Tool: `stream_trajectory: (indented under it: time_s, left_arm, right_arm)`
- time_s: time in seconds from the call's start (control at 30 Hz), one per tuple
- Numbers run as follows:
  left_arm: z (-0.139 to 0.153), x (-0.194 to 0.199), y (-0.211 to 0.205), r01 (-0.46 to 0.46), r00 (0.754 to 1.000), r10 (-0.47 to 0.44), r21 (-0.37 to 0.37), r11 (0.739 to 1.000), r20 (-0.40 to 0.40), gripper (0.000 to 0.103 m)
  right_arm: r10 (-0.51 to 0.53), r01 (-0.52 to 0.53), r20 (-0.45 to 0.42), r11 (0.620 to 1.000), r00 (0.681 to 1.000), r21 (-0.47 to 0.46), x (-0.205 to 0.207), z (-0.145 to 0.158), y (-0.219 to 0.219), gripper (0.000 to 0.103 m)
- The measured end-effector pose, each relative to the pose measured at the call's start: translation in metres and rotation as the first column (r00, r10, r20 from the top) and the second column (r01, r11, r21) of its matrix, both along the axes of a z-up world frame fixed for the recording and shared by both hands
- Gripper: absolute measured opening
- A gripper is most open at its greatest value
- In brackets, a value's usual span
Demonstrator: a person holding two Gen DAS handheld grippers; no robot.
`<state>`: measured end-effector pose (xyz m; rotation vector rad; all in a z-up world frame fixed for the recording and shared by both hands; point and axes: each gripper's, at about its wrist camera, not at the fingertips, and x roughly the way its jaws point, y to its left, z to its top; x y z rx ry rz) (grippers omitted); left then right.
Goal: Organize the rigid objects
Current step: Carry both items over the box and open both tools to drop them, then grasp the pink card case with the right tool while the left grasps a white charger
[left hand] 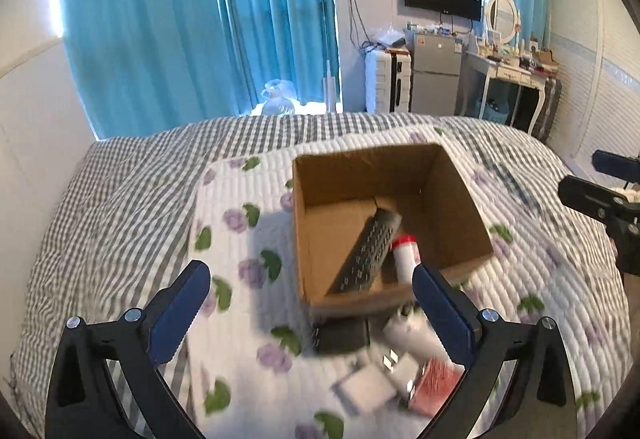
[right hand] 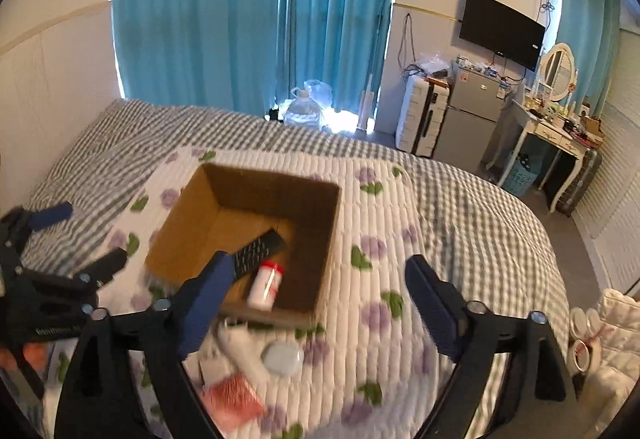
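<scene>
Both grippers, left [left hand: 312, 281] and right [right hand: 316, 275], spread wide and empty above the quilt [left hand: 248, 223]; box [left hand: 448, 199] just ahead of them holds remote [left hand: 366, 253] and white bottle [left hand: 404, 255], blurred small items [left hand: 400, 371] below the fingers.

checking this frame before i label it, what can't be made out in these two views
- Loose items in front of the cardboard box: motion blur in the left wrist view; only a dark block, white pieces and a red packet show.
- Near end of the remote: hidden by a finger of the right gripper in the right wrist view.
- Bottle label: too small to read.
- Left gripper: open, nothing between its fingers.
</scene>
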<state>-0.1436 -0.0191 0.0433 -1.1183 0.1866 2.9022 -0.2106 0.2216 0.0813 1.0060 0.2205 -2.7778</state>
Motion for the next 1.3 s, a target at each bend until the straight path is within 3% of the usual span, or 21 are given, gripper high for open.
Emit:
stream_trajectory:
  time_s: [0.1,0.23,0.43,0.63,0.8,1.03,1.1,1.13,1.17,1.2,1.3]
  left_arm:
    - [-0.008,0.022,-0.002,0.006,1.0,-0.006,0.002,1.0,0.017,0.103]
    - [-0.038,0.035,0.005,-0.01,0.998,0.012,-0.024,1.0,0.064,0.103]
    - [-0.106,0.044,0.007,-0.035,0.989,0.037,-0.016,0.999,0.144,0.103]
    - [-0.148,0.062,0.004,-0.028,0.988,0.035,-0.046,0.999,0.153,0.103]
    - [-0.158,0.065,-0.004,-0.029,0.983,0.034,-0.031,0.999,0.182,0.103]
    - [-0.164,0.065,-0.009,-0.037,0.982,0.04,-0.017,0.999,0.186,0.102]
    - [-0.165,0.065,-0.008,-0.038,0.981,0.042,-0.023,0.999,0.187,0.102]
    - [-0.164,0.065,-0.008,-0.038,0.981,0.042,-0.024,0.999,0.188,0.102]
    - [-0.163,0.066,-0.008,-0.039,0.981,0.043,-0.024,0.999,0.187,0.102]
    - [-0.164,0.066,-0.008,-0.041,0.981,0.044,-0.02,0.999,0.187,0.102]
    - [-0.164,0.066,-0.007,-0.048,0.981,0.049,-0.013,0.999,0.187,0.102]
  right_arm:
    - [0.033,-0.033,0.015,0.999,0.999,-0.003,0.027,-0.008,0.0,0.094]
    - [0.071,-0.071,0.067,0.997,0.995,0.002,0.044,-0.043,-0.009,0.094]
    - [0.099,-0.104,0.163,0.994,0.982,0.022,0.045,-0.121,-0.027,0.094]
    - [0.142,-0.154,0.298,0.988,0.944,0.015,0.047,-0.193,-0.039,0.094]
    - [0.213,-0.233,0.335,0.972,0.918,0.021,0.053,-0.204,-0.055,0.094]
    - [0.222,-0.296,0.433,0.949,0.874,0.109,0.05,-0.235,-0.08,0.089]
    - [0.209,-0.301,0.438,0.941,0.875,0.153,0.05,-0.242,-0.088,0.089]
    - [0.199,-0.293,0.426,0.941,0.883,0.167,0.05,-0.243,-0.09,0.087]
    - [0.192,-0.281,0.411,0.945,0.891,0.167,0.051,-0.241,-0.089,0.079]
    - [0.189,-0.275,0.403,0.947,0.895,0.166,0.051,-0.239,-0.088,0.065]
    - [0.176,-0.227,0.359,0.968,0.917,0.106,0.05,-0.226,-0.074,0.05]
